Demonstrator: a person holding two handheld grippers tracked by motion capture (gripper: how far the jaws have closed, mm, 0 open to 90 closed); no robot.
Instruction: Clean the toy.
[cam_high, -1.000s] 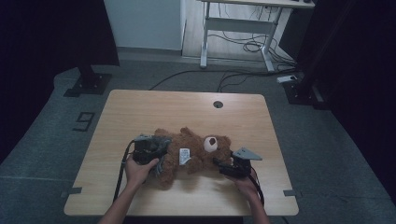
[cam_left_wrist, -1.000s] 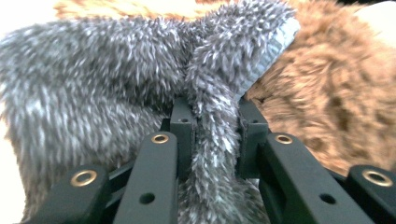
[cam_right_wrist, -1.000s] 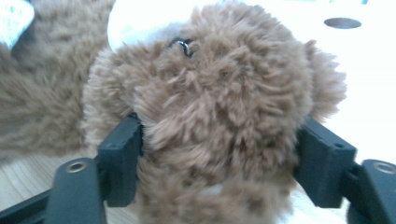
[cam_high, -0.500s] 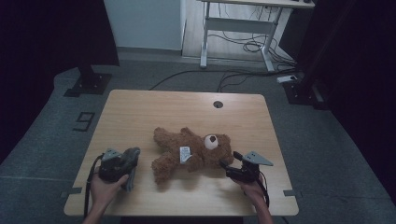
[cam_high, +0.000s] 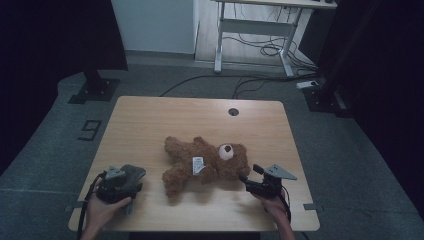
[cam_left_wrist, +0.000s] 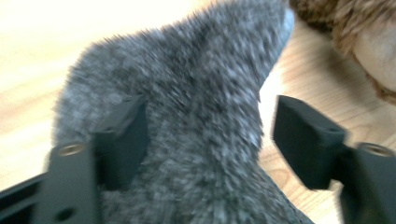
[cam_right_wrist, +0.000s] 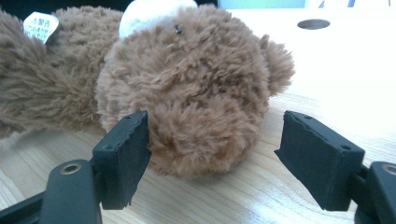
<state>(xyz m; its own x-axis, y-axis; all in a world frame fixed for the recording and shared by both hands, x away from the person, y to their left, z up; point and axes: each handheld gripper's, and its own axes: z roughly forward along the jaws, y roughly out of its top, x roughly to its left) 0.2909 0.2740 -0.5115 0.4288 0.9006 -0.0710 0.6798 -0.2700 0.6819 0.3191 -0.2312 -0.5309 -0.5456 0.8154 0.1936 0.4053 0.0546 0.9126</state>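
On the light wooden desk (cam_high: 150, 115), a brown plush teddy bear (cam_high: 205, 165) is lying on its back near the middle, its head pointing toward the right claw (cam_high: 246, 181). That claw is standing wide open, its pads flanking the bear's head without pressing on it. The left claw (cam_high: 131, 176) has just been opening; a grey fuzzy cloth piece (cam_left_wrist: 196, 116) is sitting loosely between its pads, just left of the bear. Both things are looking soft, light and squashy, so a grip is likely needing to bunch the fur deep; the bear's head or a limb is probably offering the firmest hold.
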